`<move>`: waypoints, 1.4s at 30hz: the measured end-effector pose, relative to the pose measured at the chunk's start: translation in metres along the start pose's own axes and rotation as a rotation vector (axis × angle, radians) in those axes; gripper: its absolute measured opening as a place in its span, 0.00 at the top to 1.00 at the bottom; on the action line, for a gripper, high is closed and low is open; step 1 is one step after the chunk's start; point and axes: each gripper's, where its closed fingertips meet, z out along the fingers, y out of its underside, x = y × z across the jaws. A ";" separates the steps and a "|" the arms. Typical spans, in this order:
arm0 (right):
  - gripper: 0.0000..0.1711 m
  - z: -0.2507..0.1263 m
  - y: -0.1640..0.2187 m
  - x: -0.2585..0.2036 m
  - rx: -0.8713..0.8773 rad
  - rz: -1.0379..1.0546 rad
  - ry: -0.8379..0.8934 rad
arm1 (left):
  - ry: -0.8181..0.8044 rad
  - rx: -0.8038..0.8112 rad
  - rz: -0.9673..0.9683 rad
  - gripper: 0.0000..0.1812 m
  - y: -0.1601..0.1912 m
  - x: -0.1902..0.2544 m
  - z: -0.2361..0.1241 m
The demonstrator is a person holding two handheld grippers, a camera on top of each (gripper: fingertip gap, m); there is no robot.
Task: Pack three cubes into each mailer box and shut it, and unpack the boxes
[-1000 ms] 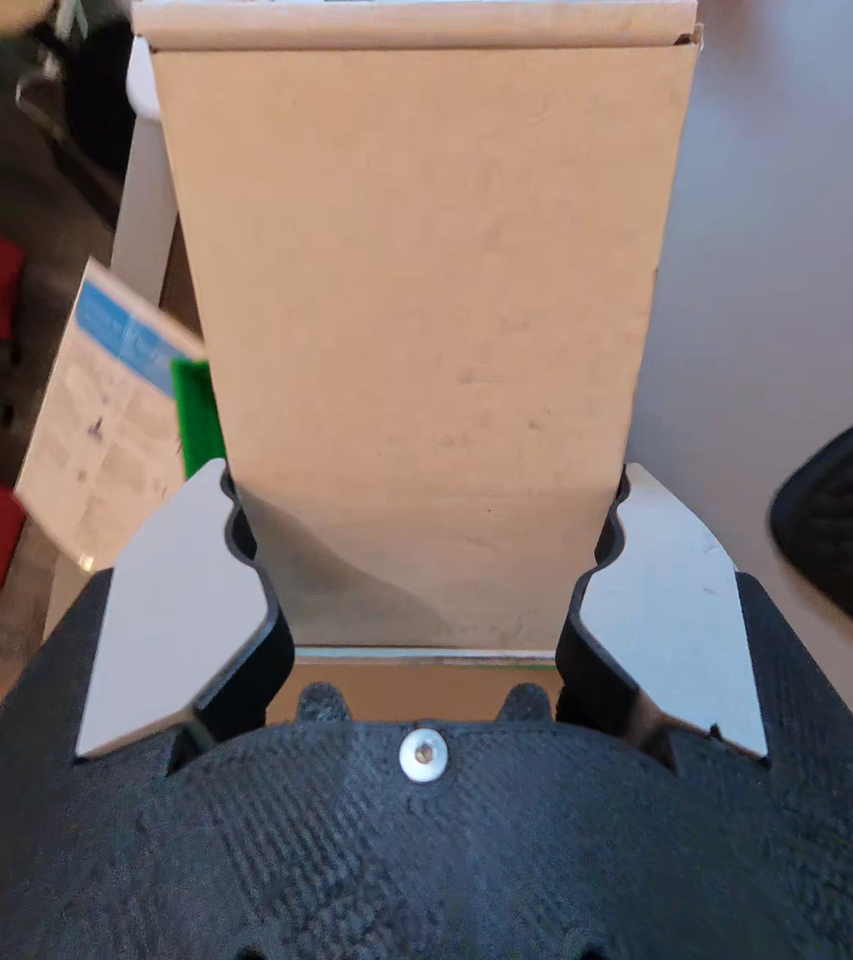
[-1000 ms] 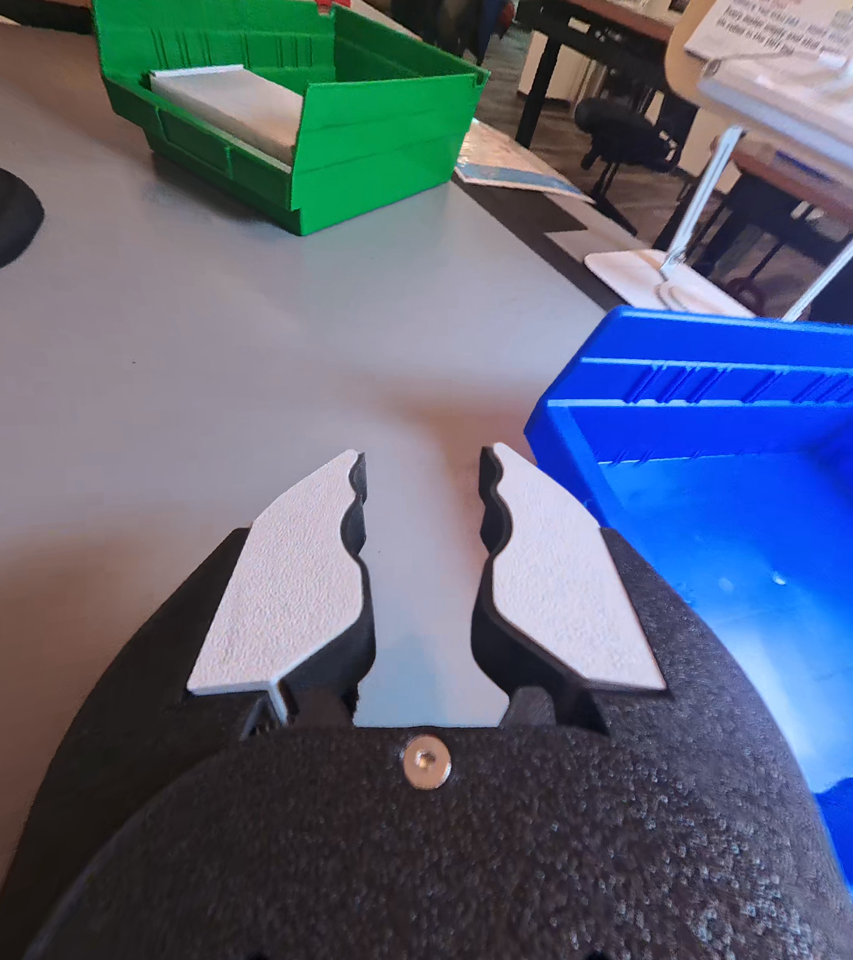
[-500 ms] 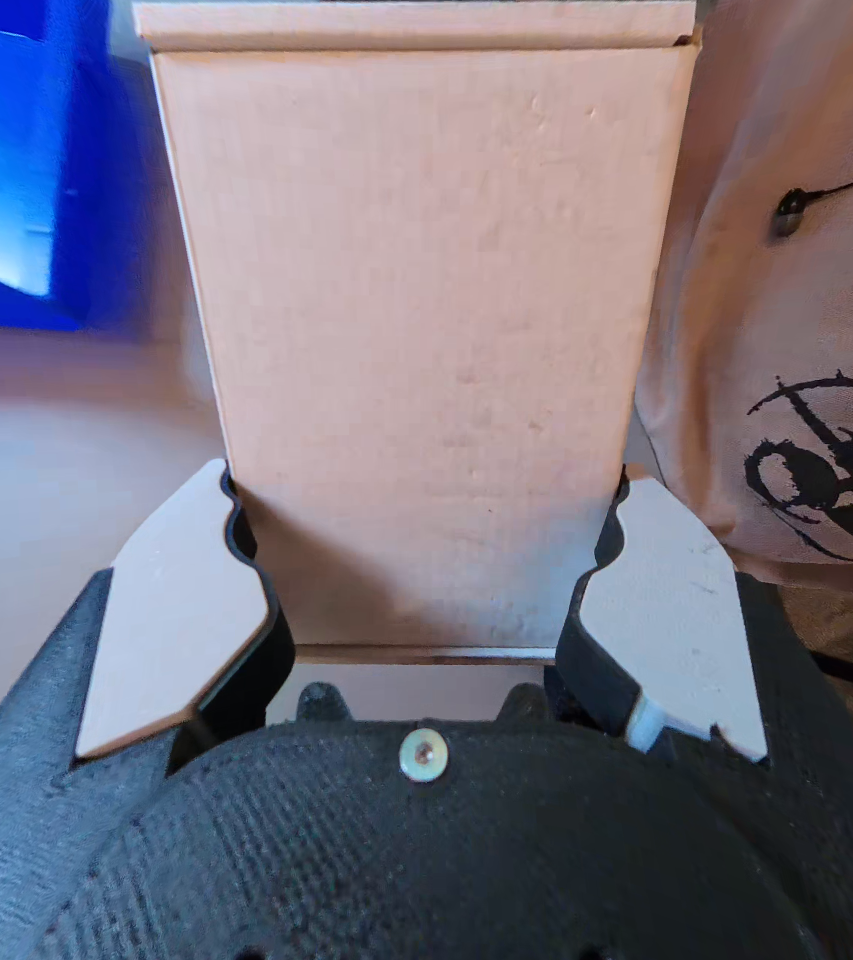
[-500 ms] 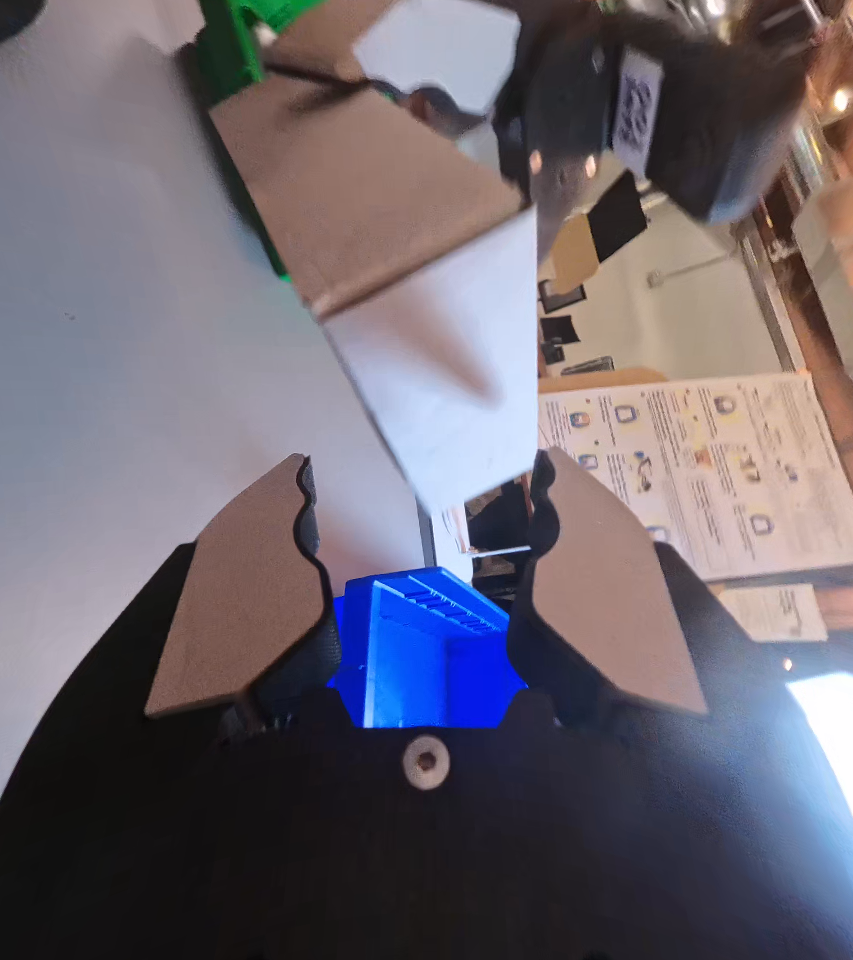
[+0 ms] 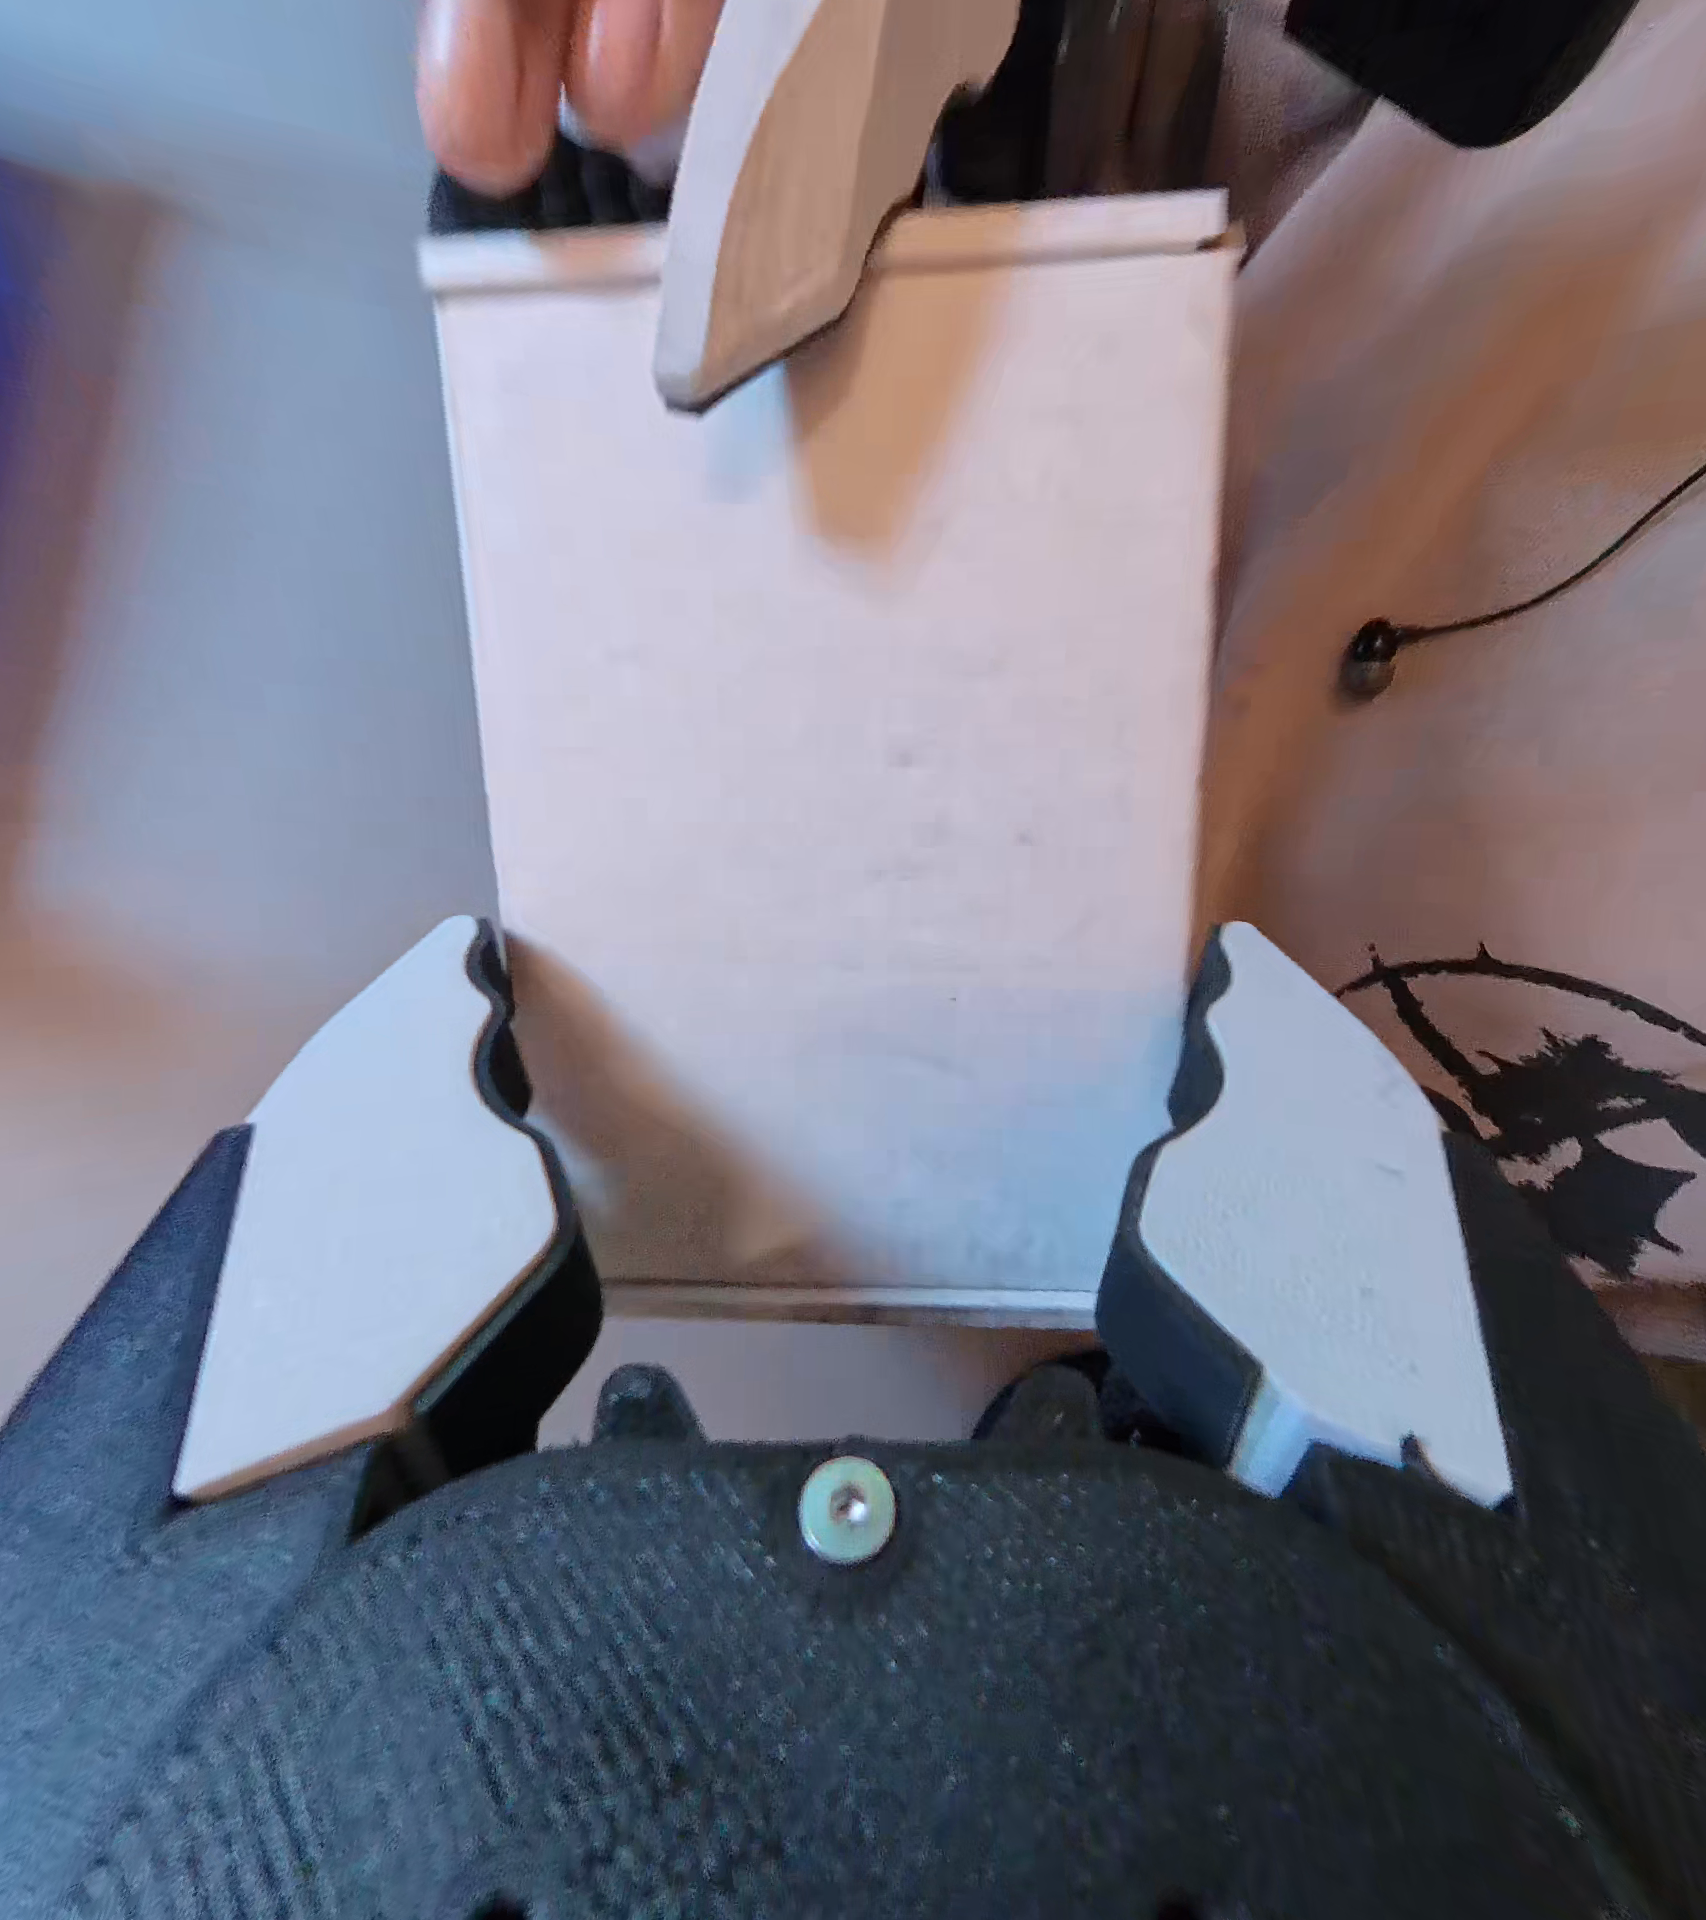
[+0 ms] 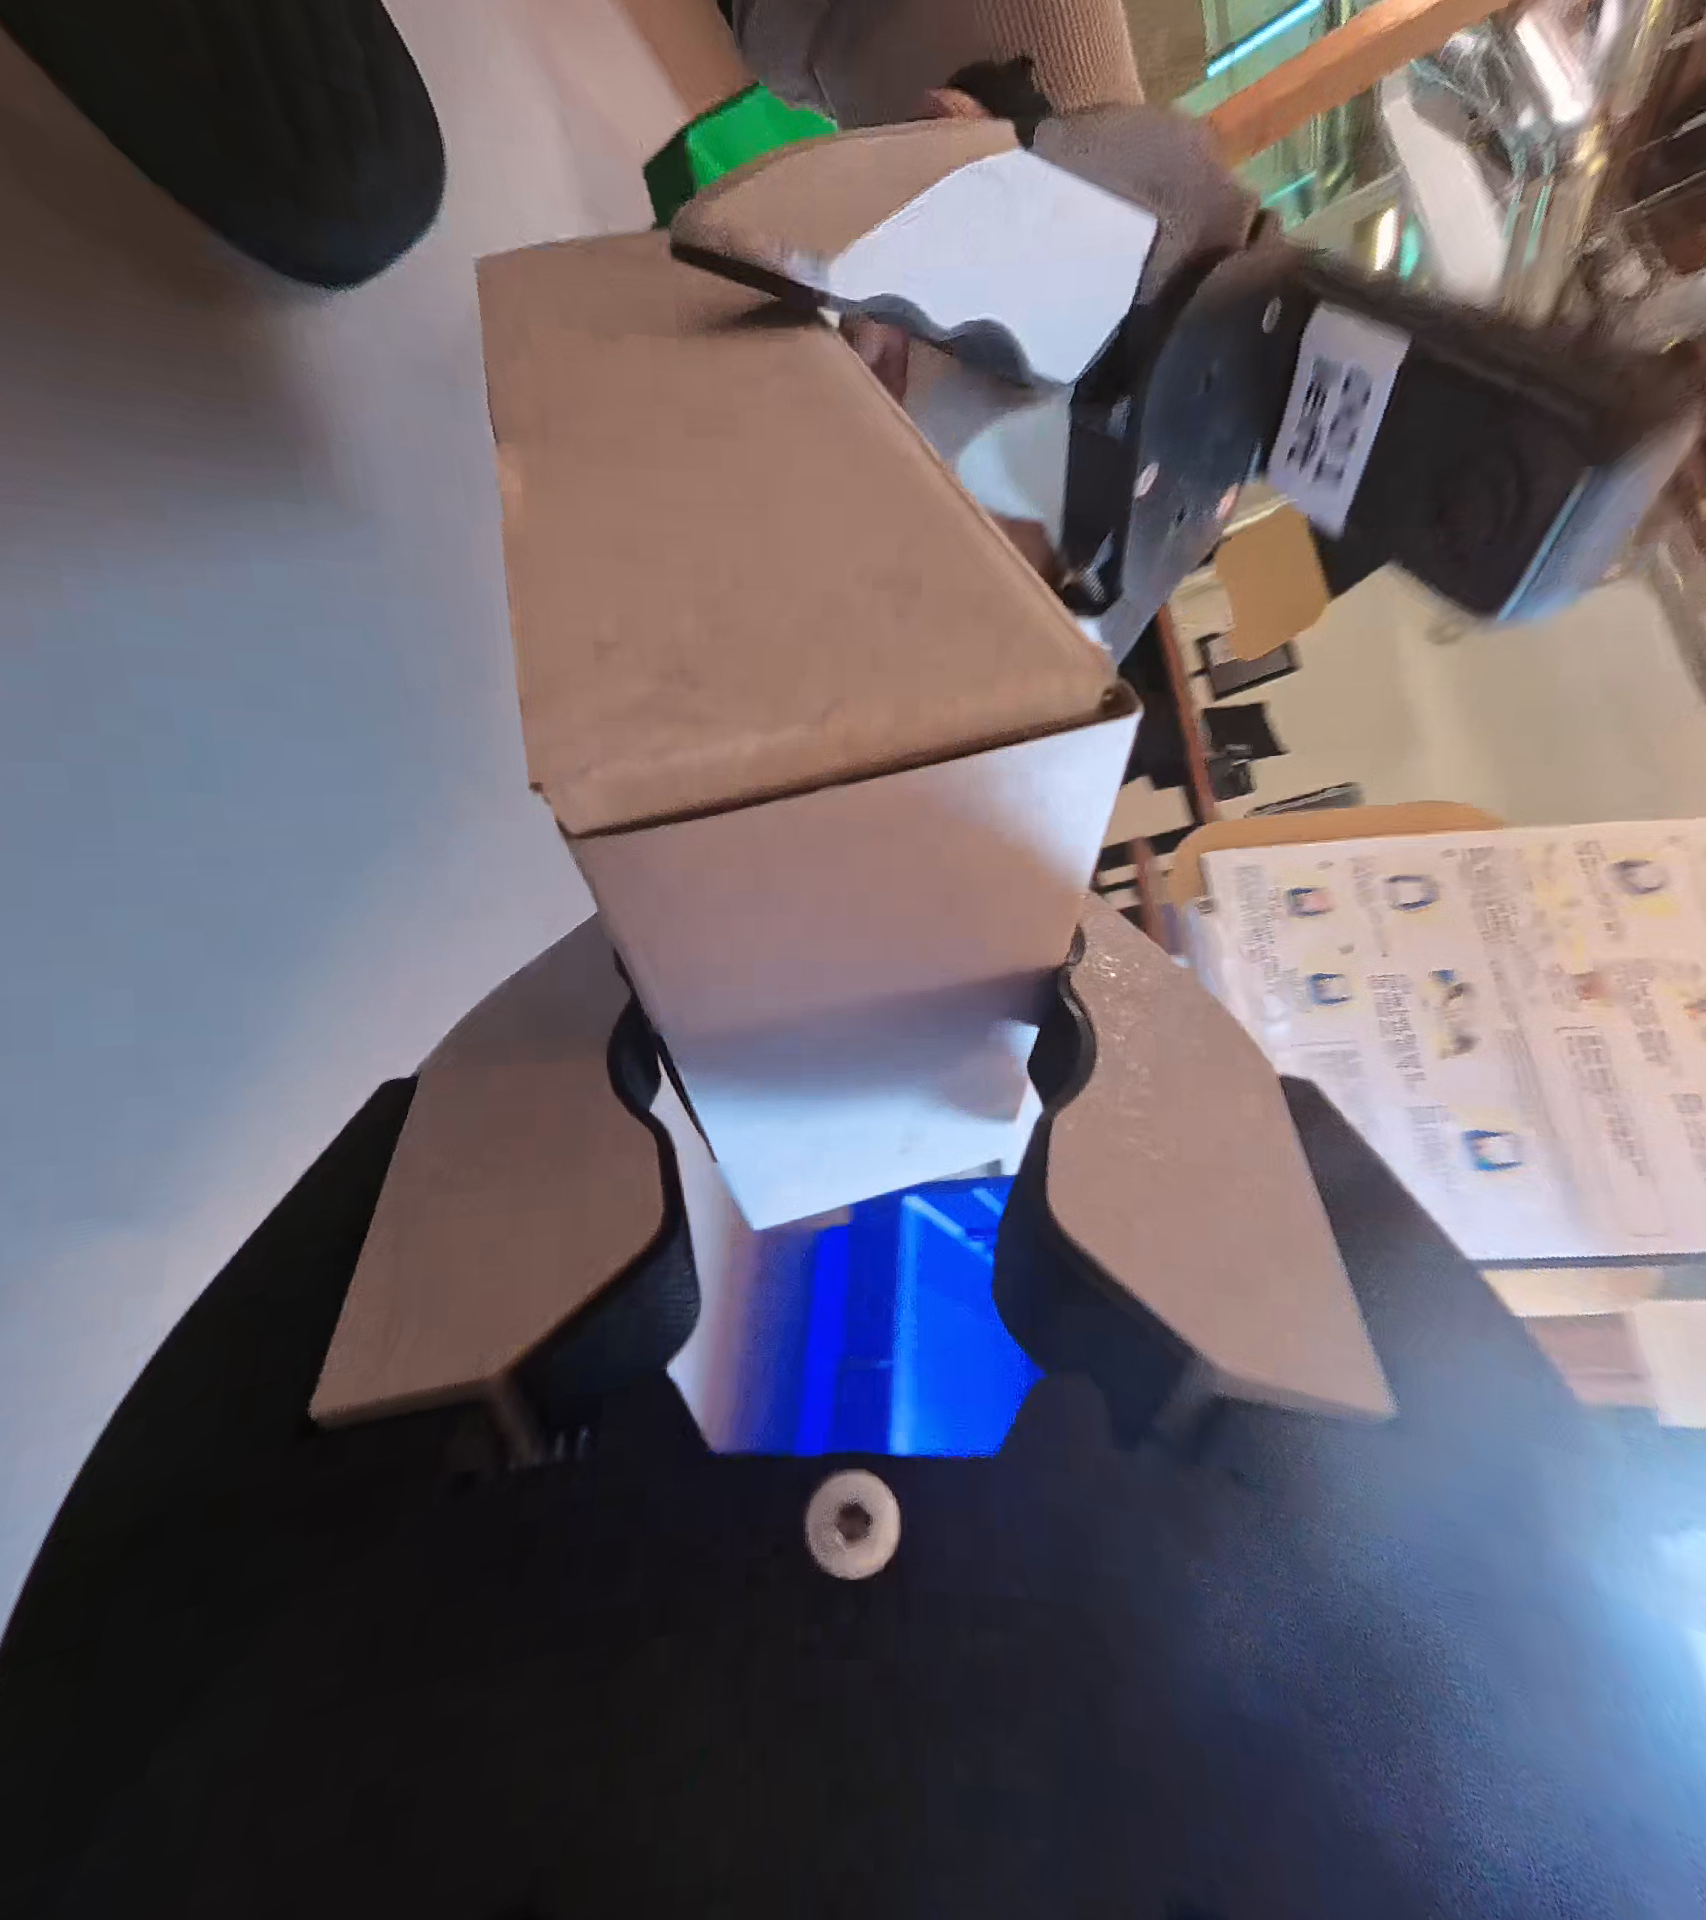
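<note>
A closed brown cardboard mailer box [image 5: 849,675] is held in the air. My left gripper [image 5: 849,935] is shut on its near end, one finger on each side. In the right wrist view the box [image 6: 745,582] points at the camera, with the left gripper [image 6: 859,281] clamped on its far end. My right gripper [image 6: 844,997] is open, with the other end of the box between its fingers. One right finger [image 5: 776,208] lies over the box's top face in the left wrist view. No cubes show.
A blue bin [image 6: 890,1340] sits below the box on the grey table [image 6: 153,727]. A green bin [image 6: 724,156] and a black round pad [image 6: 236,125] lie farther off. A person's hand [image 5: 516,94] and beige shirt [image 5: 1503,520] are close behind. A printed poster [image 6: 1503,1039] stands at right.
My left gripper carried the box from the green bin toward the blue bin. My right gripper opened wider, turned, and moved up until the box's free end sits between its fingers.
</note>
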 end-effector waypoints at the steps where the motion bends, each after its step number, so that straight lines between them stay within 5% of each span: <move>1: 0.58 -0.001 0.001 -0.005 0.006 0.049 -0.021 | -0.029 0.053 0.022 0.38 -0.003 0.000 -0.004; 9: 0.60 -0.029 0.019 0.016 0.117 0.437 0.036 | -0.366 0.400 0.157 0.41 -0.006 0.009 -0.059; 14: 0.60 -0.031 0.031 0.028 0.227 0.691 0.019 | -0.569 0.584 0.113 0.42 0.016 -0.019 -0.046; 19: 0.60 -0.025 0.014 0.041 0.403 0.872 -0.014 | -0.549 0.635 0.065 0.42 0.020 -0.029 -0.016; 23: 0.60 -0.012 0.013 0.033 0.435 0.947 -0.062 | -0.660 0.626 0.133 0.51 0.006 -0.029 -0.018; 24: 0.60 -0.009 0.014 0.030 0.437 0.976 -0.083 | -0.703 0.620 0.132 0.59 0.008 -0.034 -0.022; 42: 0.59 0.003 0.034 0.001 0.289 1.022 -0.243 | -0.741 0.626 0.226 0.62 0.004 -0.012 -0.035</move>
